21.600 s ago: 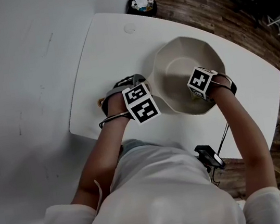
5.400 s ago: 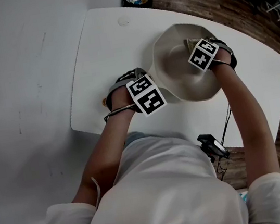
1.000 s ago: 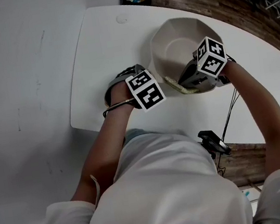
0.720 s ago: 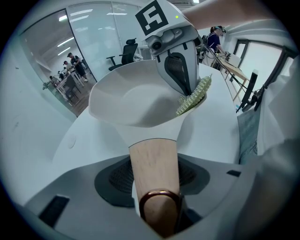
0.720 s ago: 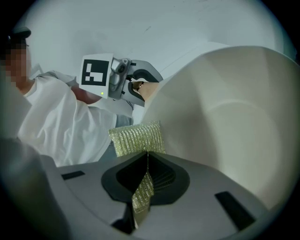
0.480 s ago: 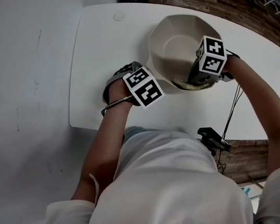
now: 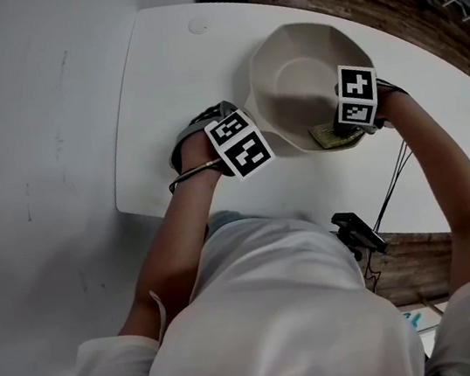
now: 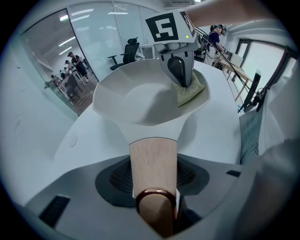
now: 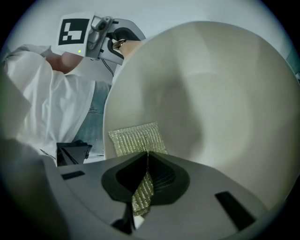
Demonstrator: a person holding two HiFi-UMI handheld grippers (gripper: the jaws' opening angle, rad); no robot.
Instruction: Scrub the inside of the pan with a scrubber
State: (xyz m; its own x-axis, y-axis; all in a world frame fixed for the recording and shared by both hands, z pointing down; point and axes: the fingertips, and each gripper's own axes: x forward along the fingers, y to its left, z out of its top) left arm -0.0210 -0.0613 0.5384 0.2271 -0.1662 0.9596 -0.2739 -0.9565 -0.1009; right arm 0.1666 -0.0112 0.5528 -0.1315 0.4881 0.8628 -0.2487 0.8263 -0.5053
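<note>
The pan [image 7: 290, 85] is seen resting on the white table [image 7: 181, 67], in front of the person and slightly to the right. Its long axis is set by the wooden handle [image 8: 152, 154], which runs from the bowl toward the person's left. That handle is clamped between the jaws of the left gripper [image 8: 153, 180], with the copper-coloured ring at its end showing just inside the pads, so the pan is braced from that side.

The scrubber [image 9: 136, 138], a flat yellow-green mesh pad, is pinched by one edge in the closed jaws of the right gripper [image 9: 146, 176]. The free part of the pad is laid against the inner wall of the pan, right at the rim. In the head view this contact sits on the rim section nearest the person and on the side away from the handle, below the right gripper's marker cube.

From that gripper, the pale unscrubbed floor of the pan lies ahead and downhill, toward the centre and away from the person. The coming stroke is therefore judged to run from rim to centre, roughly crosswise to the handle's line. It falls to the right hand alone, being the only one at the bowl. A slip of the pad over the rim is the likeliest fault if pressure is directed outward.
</note>
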